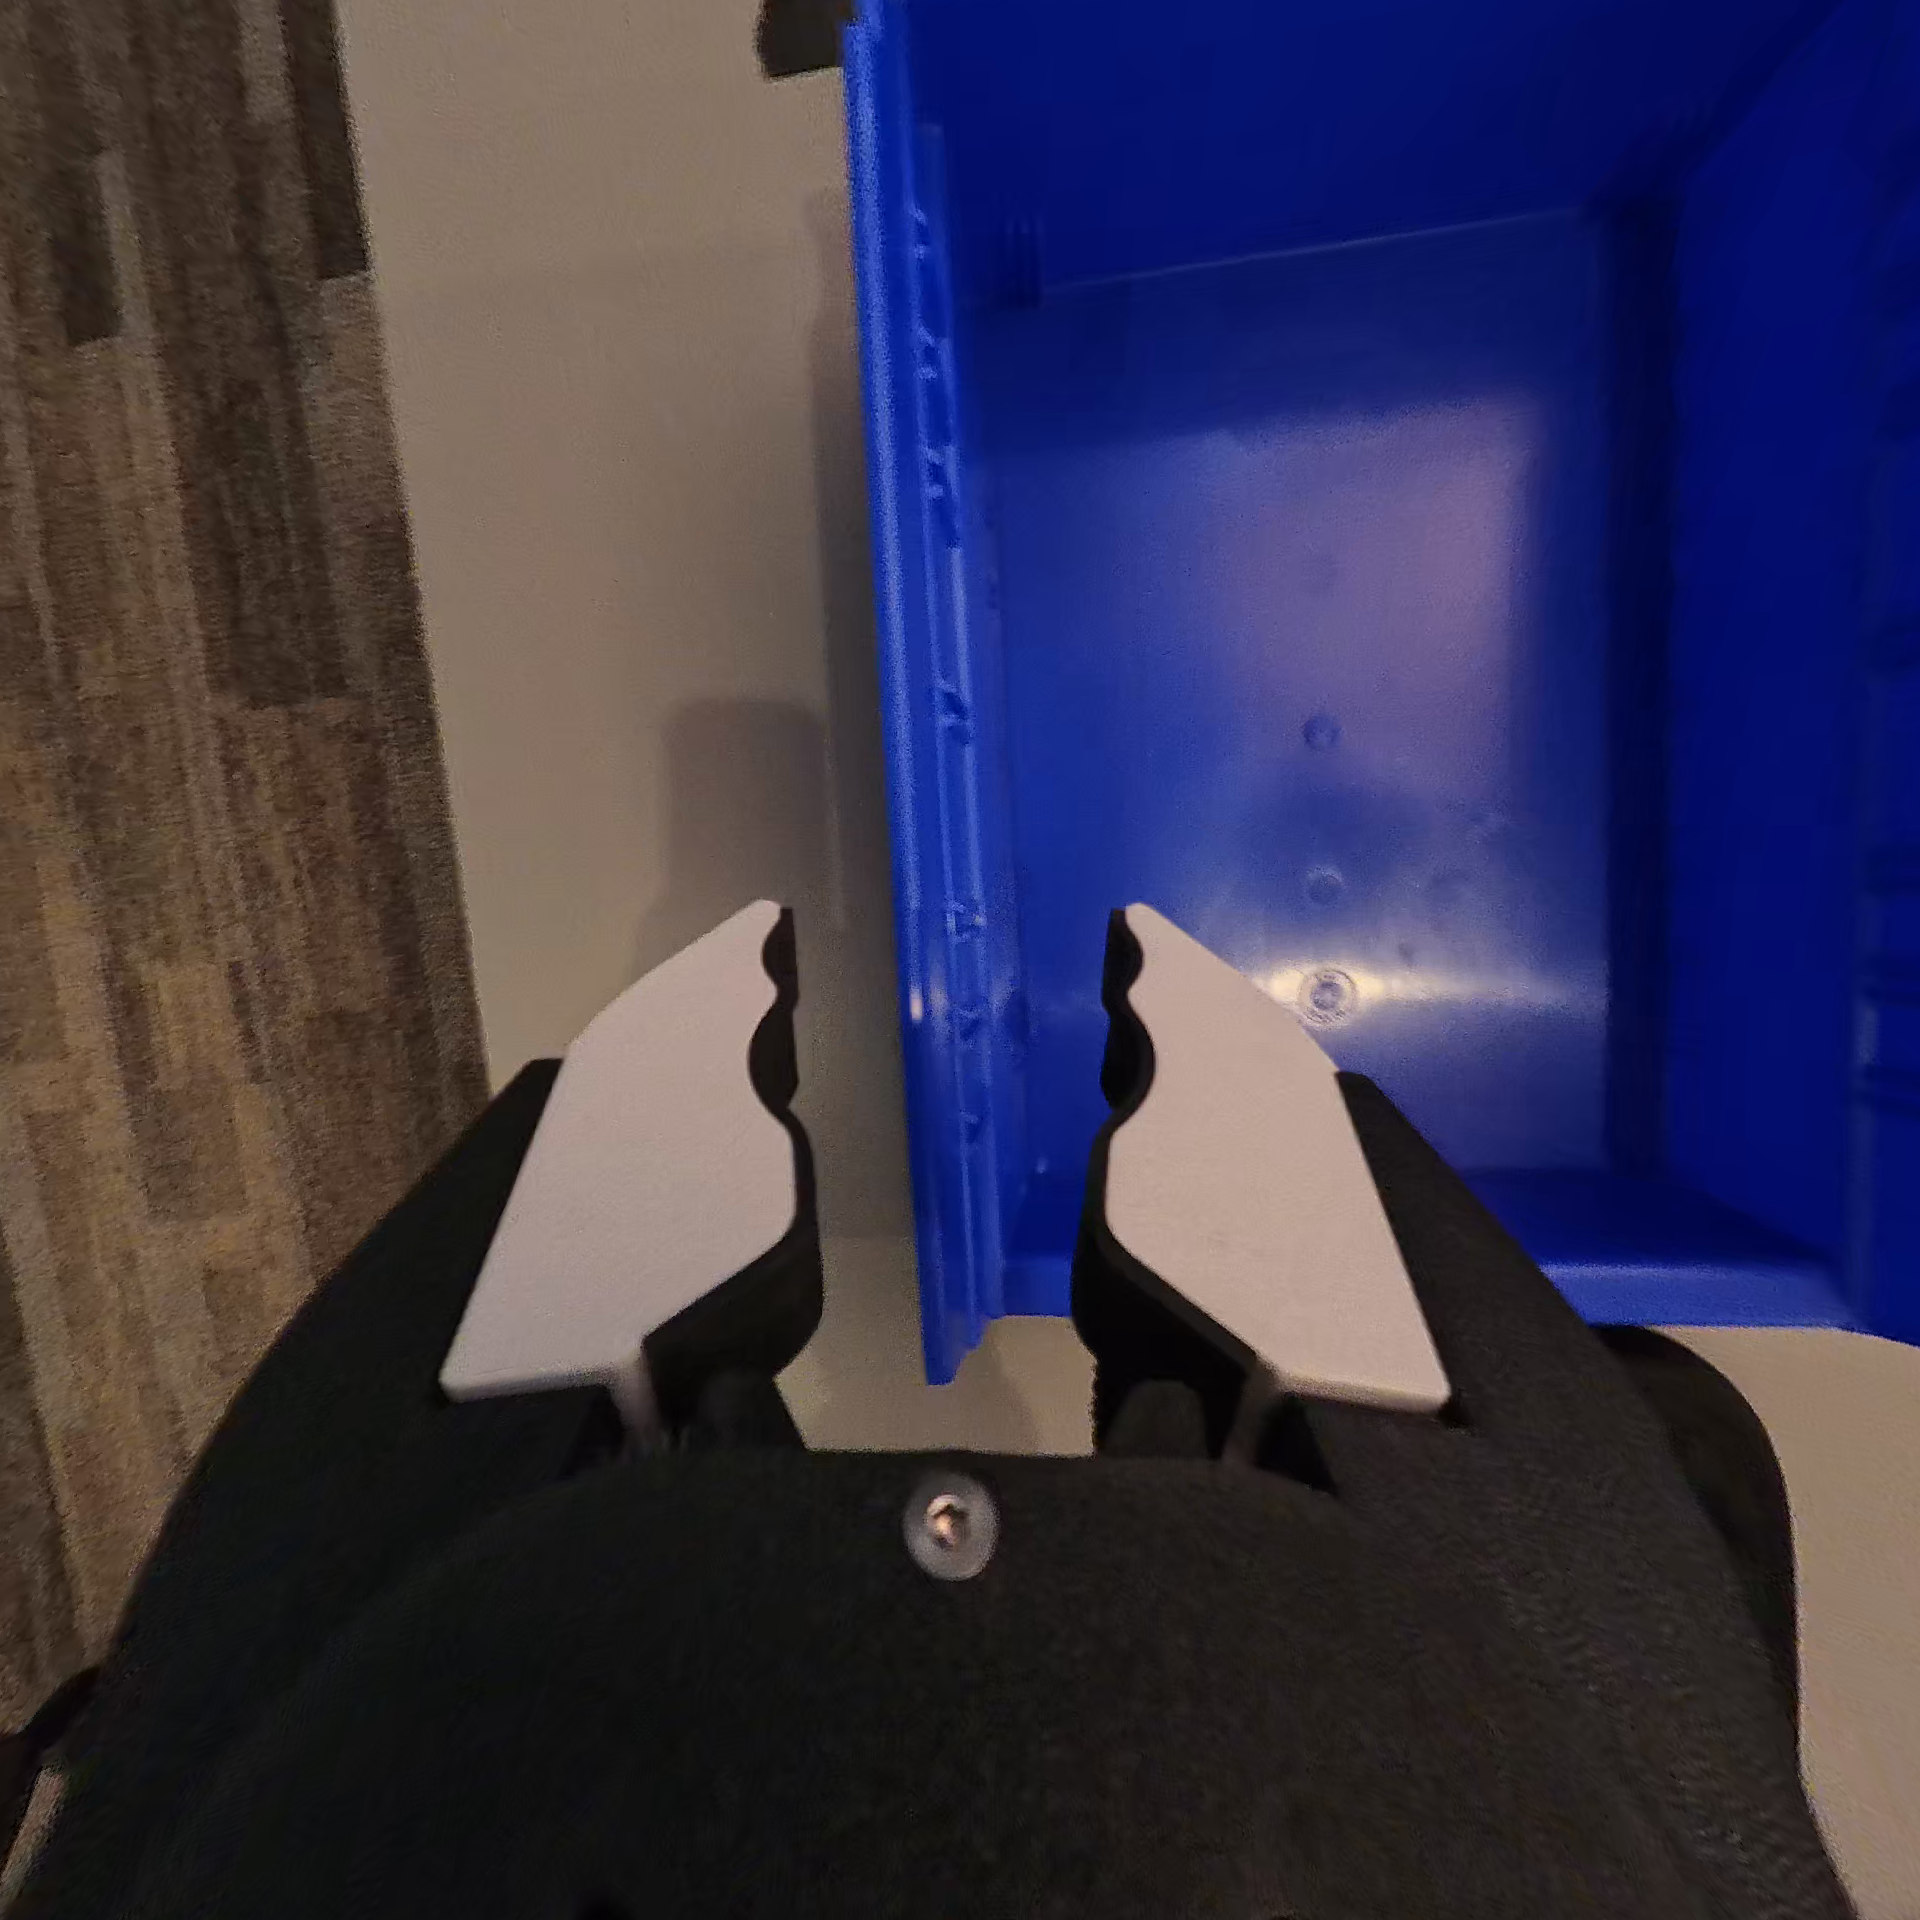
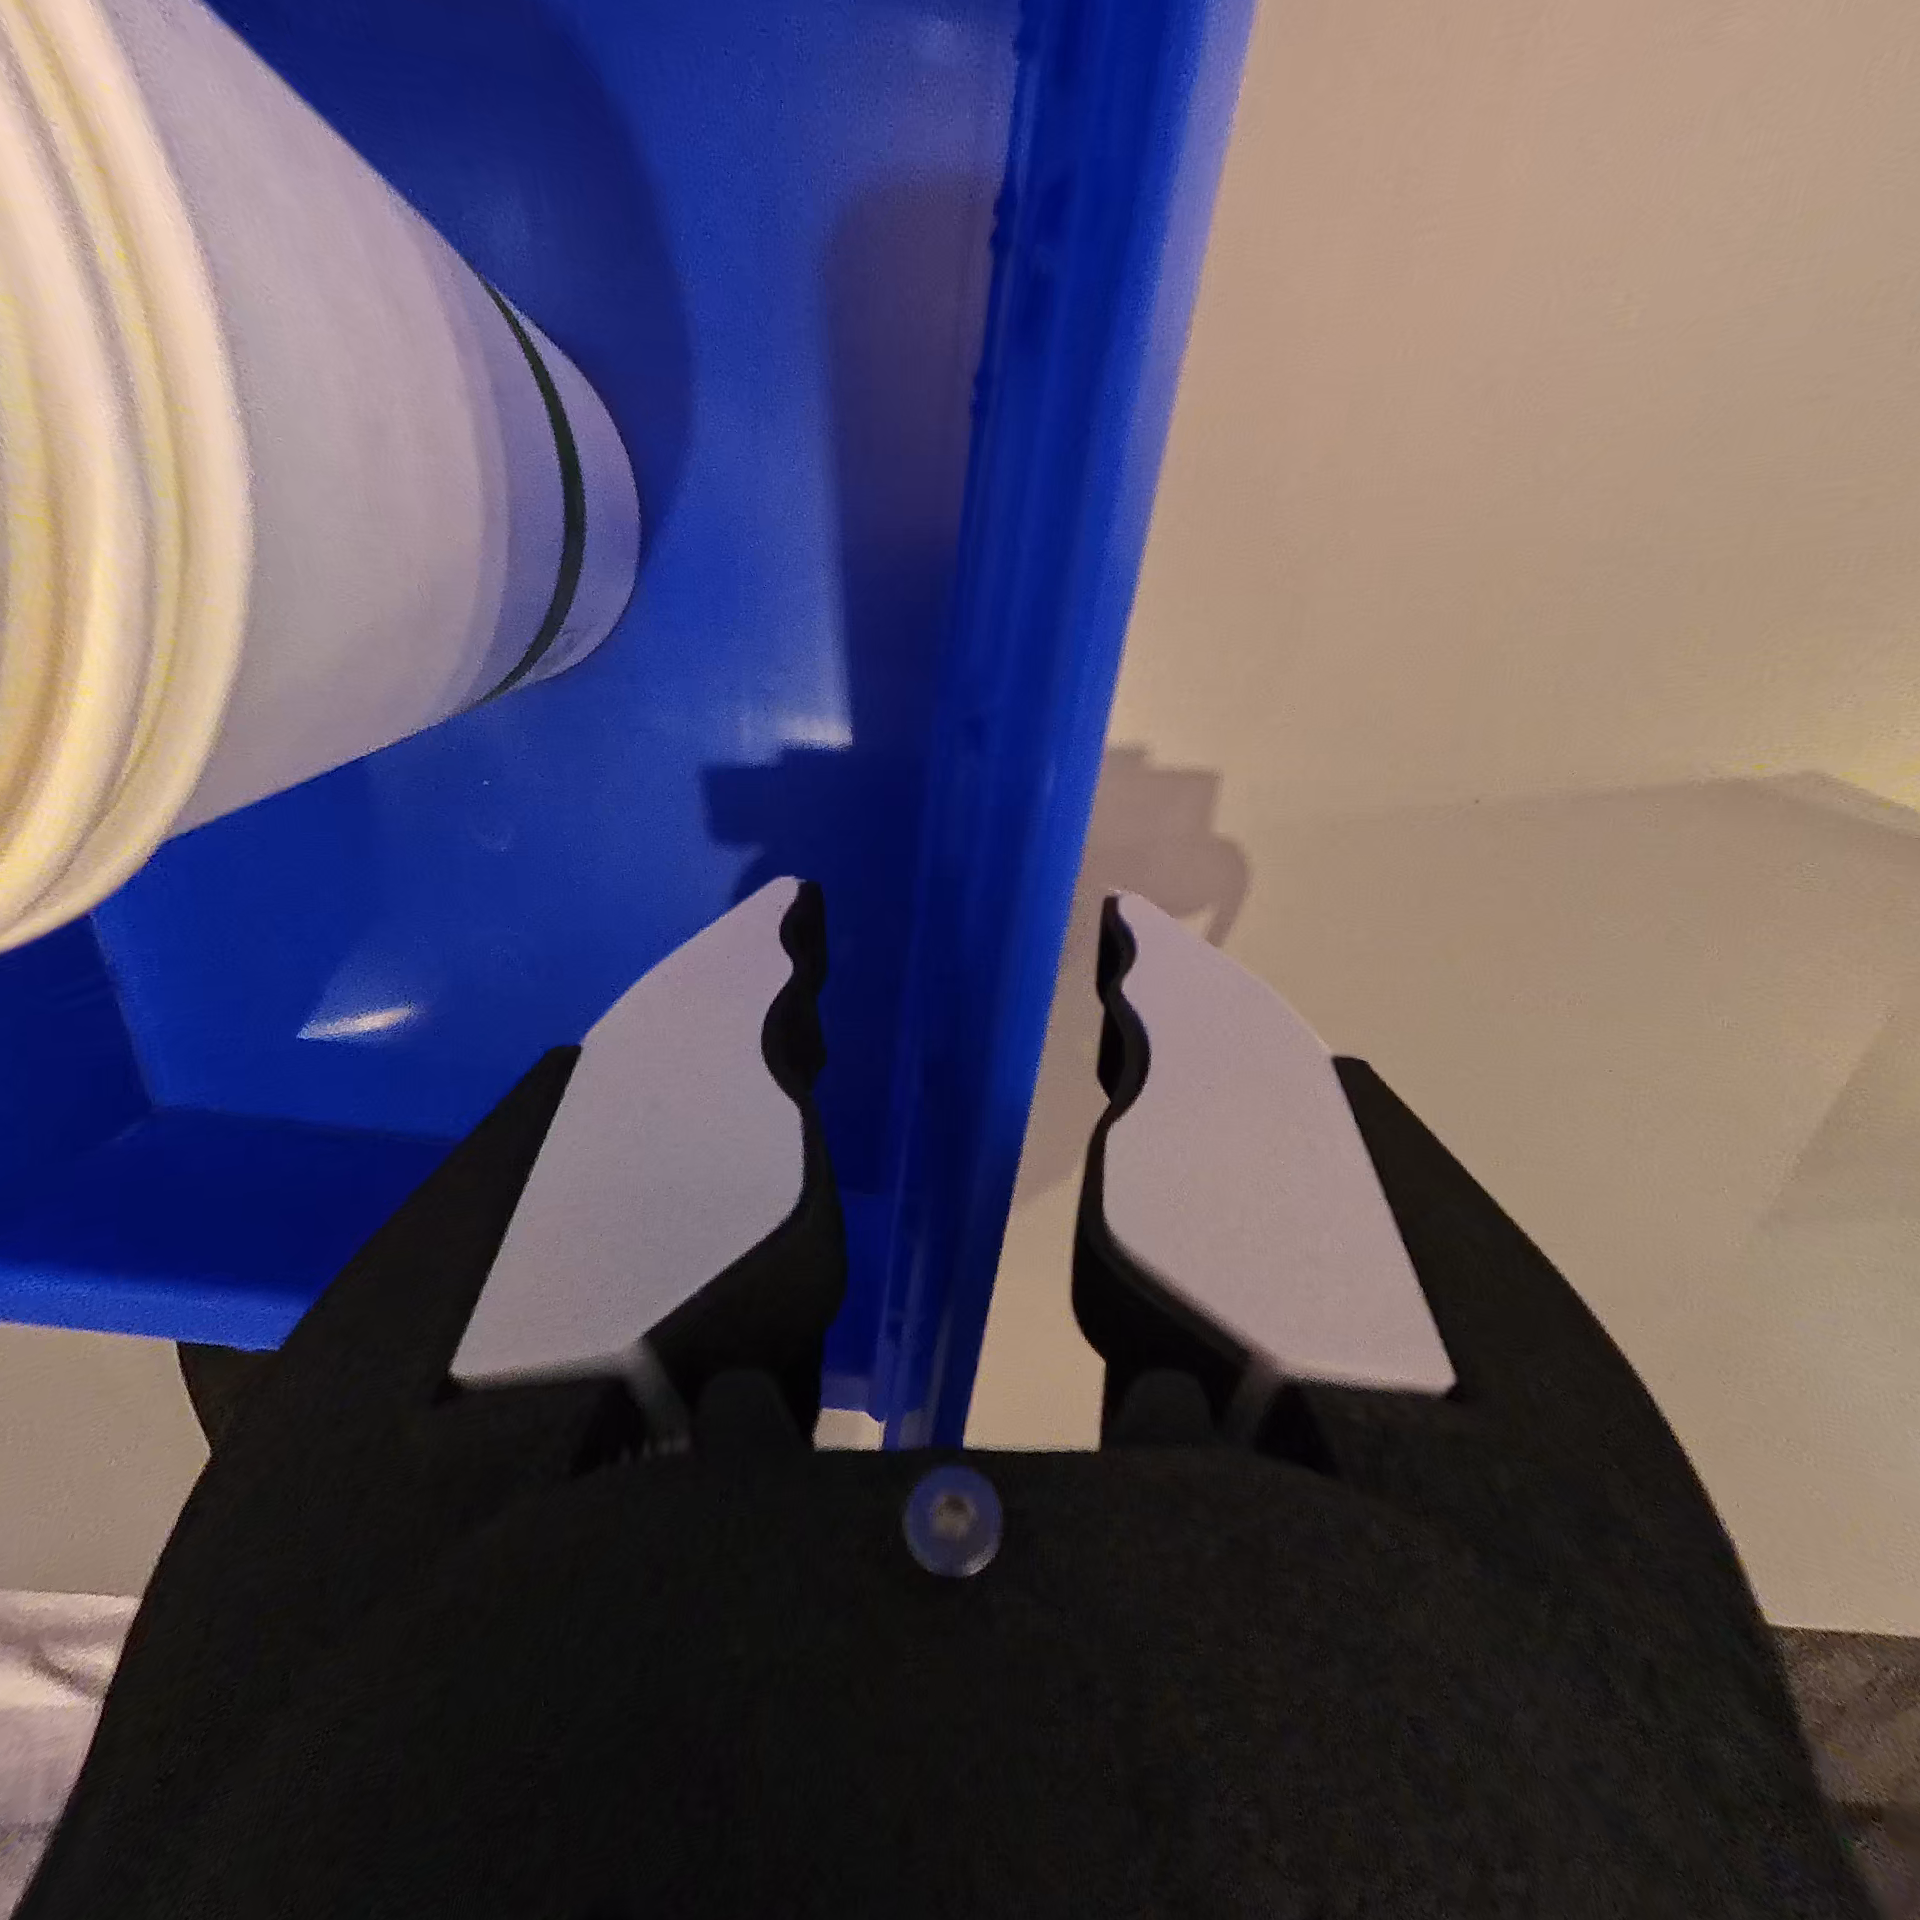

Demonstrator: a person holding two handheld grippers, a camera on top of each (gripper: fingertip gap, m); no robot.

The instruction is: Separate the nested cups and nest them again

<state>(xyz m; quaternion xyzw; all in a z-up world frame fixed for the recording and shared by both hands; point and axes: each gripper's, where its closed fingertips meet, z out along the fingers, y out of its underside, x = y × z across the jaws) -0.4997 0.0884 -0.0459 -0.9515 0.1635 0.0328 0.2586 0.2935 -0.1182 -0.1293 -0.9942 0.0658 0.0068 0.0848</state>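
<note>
Cups (image 2: 312, 499) left of right fingers (image 2: 665, 1143).

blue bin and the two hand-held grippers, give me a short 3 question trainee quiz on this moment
1. True or false: the left hand-held gripper is shut on a cup.
2. What passes between the fingers of the right hand-held gripper? A) the wall of the blue bin B) a cup rim C) nothing
3. Where does the stack of nested cups lie?

Key
1. False: its jaws stand open on either side of the bin wall, with gaps showing.
2. A.
3. On its side inside the blue bin, seen in the right wrist view.
</note>
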